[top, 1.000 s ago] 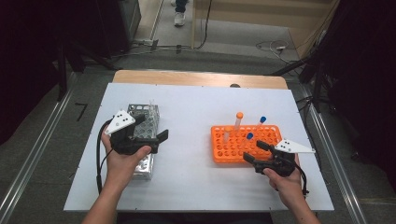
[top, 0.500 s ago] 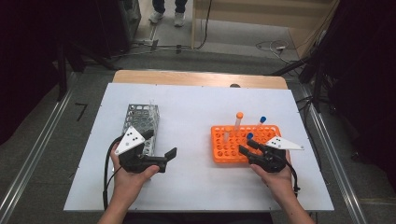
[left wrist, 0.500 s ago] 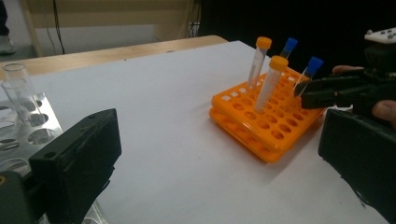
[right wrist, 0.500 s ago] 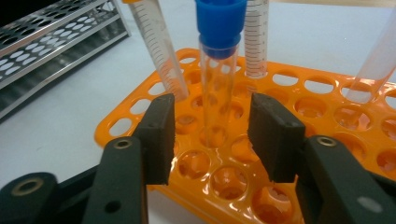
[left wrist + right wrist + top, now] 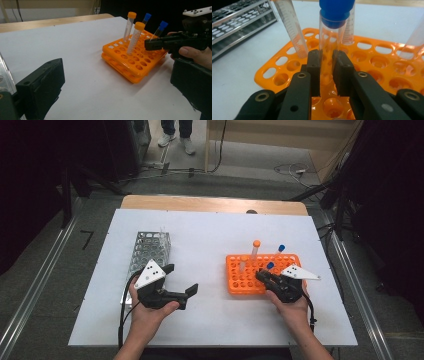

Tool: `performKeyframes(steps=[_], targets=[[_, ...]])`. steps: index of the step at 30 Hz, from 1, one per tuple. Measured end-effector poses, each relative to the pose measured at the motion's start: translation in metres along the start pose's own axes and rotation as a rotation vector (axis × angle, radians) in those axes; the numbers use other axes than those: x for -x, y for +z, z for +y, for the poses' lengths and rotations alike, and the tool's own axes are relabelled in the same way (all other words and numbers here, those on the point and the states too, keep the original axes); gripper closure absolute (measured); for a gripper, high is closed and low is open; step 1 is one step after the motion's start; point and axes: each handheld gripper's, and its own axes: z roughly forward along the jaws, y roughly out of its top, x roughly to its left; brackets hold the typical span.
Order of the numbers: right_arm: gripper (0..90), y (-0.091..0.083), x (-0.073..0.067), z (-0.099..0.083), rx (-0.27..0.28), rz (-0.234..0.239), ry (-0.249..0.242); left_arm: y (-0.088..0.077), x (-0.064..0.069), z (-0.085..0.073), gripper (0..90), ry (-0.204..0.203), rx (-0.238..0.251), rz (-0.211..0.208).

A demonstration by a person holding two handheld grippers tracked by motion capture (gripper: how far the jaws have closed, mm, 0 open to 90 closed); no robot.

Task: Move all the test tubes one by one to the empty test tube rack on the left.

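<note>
Four tubes stand in the orange rack [image 5: 262, 272] near the worktop's right edge. Right gripper [image 5: 326, 72] just closed, clamped low on the blue-capped tube [image 5: 332, 37], probably to lift it straight out. Left gripper [image 5: 177, 285] waits spread wide, holding nothing, beside the metal rack [image 5: 150, 247].

Two racks on the white table [image 5: 210, 240] — one orange rack [image 5: 240, 280], one metal rack [image 5: 150, 247]. In the orange rack: four capped tubes — two orange-capped [image 5: 135, 37], two blue-capped [image 5: 158, 31].

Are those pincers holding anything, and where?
The right gripper pinches a blue-capped tube on its clear body, below the cap. The left gripper is open, holding nothing.
</note>
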Motion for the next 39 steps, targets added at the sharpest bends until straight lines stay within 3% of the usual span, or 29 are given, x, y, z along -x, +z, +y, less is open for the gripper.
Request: performKeyframes(steps=[6,10,25,34,39], targets=[[75.0,-0.016,-0.005,0.011,0.055,-0.007,-0.028,0.001,0.003,0.001,0.0,-0.003,0.006,-0.005],[75.0,-0.025,-0.012,0.015,0.075,0.017,-0.034,0.003,0.006,0.002,0.0,0.001,0.005,-0.014],[75.0,-0.020,-0.055,0.013,0.008,0.173,-0.120,0.014,0.025,0.009,0.0,0.023,0.003,-0.076],[75.1,-0.008,-0.082,0.011,-0.033,0.233,-0.191,0.023,0.037,0.012,0.6,0.039,-0.005,-0.122],[75.1,-0.002,-0.092,0.010,-0.058,0.259,-0.205,0.028,0.044,0.012,2.9,0.050,-0.013,-0.151]])
